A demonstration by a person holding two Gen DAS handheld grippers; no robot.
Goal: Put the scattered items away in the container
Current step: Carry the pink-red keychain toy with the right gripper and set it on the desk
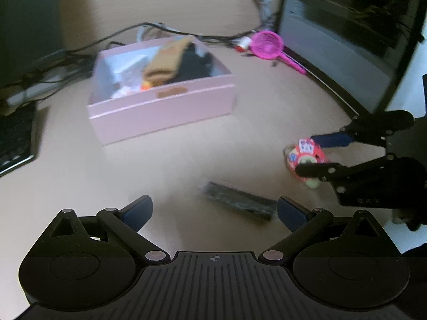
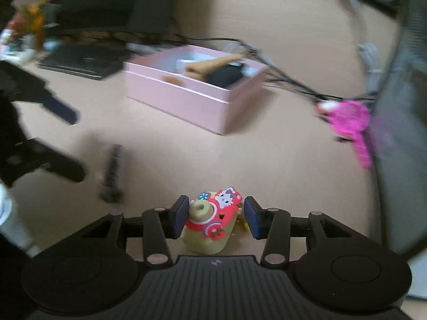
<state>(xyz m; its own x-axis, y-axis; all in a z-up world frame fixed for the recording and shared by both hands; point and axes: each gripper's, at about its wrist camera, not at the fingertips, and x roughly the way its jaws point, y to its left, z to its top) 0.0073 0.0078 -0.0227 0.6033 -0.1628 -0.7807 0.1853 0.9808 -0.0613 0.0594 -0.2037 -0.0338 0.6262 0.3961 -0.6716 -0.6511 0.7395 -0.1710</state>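
Observation:
A red and yellow toy camera (image 2: 210, 218) with a cat sticker sits tilted between the blue pads of my right gripper (image 2: 213, 217), which is shut on it. From the left wrist view the same toy (image 1: 307, 154) shows at the right, inside the right gripper (image 1: 307, 155). My left gripper (image 1: 213, 213) is open, with a dark flat bar (image 1: 237, 204) lying on the desk just beyond its fingertips. The pink box (image 1: 160, 106) stands further back and holds a tan cloth, a black item and small bits. The bar (image 2: 112, 170) lies beside the left gripper (image 2: 72, 144).
A pink plastic sieve (image 1: 267, 45) lies at the back right near cables (image 1: 160, 30) and a monitor (image 1: 347, 40). A keyboard (image 1: 16, 138) sits at the left edge. A closed laptop (image 2: 80, 61) lies behind the box (image 2: 186, 98).

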